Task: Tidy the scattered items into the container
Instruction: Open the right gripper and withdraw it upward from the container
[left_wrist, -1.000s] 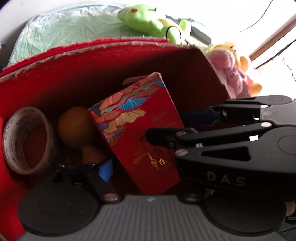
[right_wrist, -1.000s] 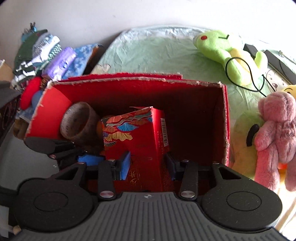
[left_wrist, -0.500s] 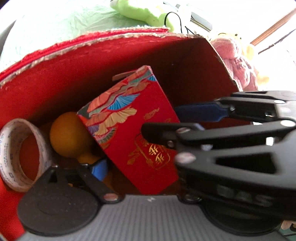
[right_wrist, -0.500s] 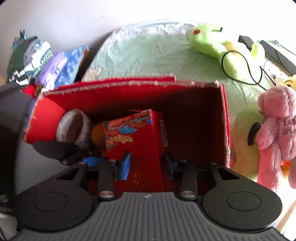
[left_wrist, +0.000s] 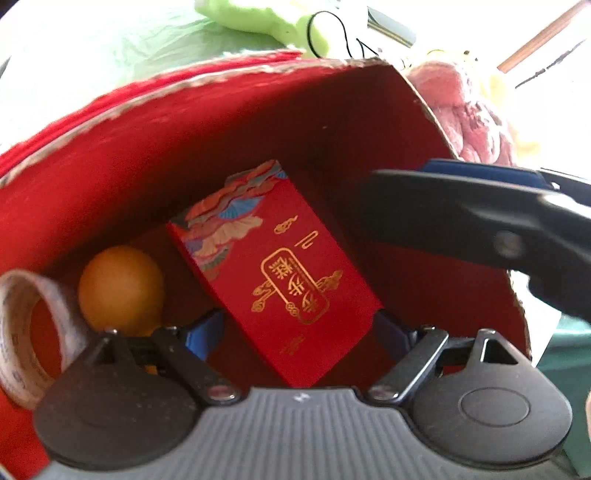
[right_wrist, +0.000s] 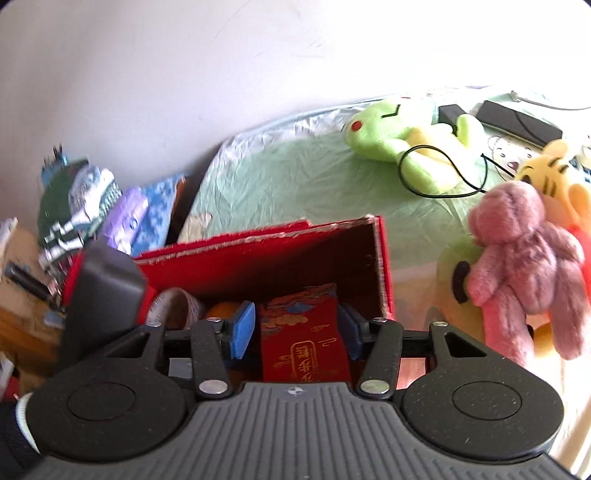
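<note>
1. container (left_wrist: 229, 122): red cardboard box, open top, set on a green-covered bed (right_wrist: 295, 177); walls upright, rim frayed.
2. red packet box (left_wrist: 280, 280): now lying tilted inside the container, gold print up; half a second ago it was gripped and stood steeper. it is judged to have been dropped in.
3. right tongs (right_wrist: 295, 330): jaws opening, blue pads either side of the packet box with a gap seen on each side; no clamp is seen. a second ago the pads were pressed on it.
4. left tongs (left_wrist: 299, 334): held wide apart over the container, nothing clamped; the packet box lies below and between the fingers, apparently untouched.
5. orange (left_wrist: 122, 284): in the container, left of the packet box.
6. tape roll (left_wrist: 26, 332): in the container, against the left wall.
7. items still outside: green plush (right_wrist: 402, 133), pink plush (right_wrist: 524, 266), yellow plush (right_wrist: 554, 166), on the bed right of the container.
8. task standing: three items stowed; the plush toys are judged still to be gathered, if counted as scattered items.
</note>
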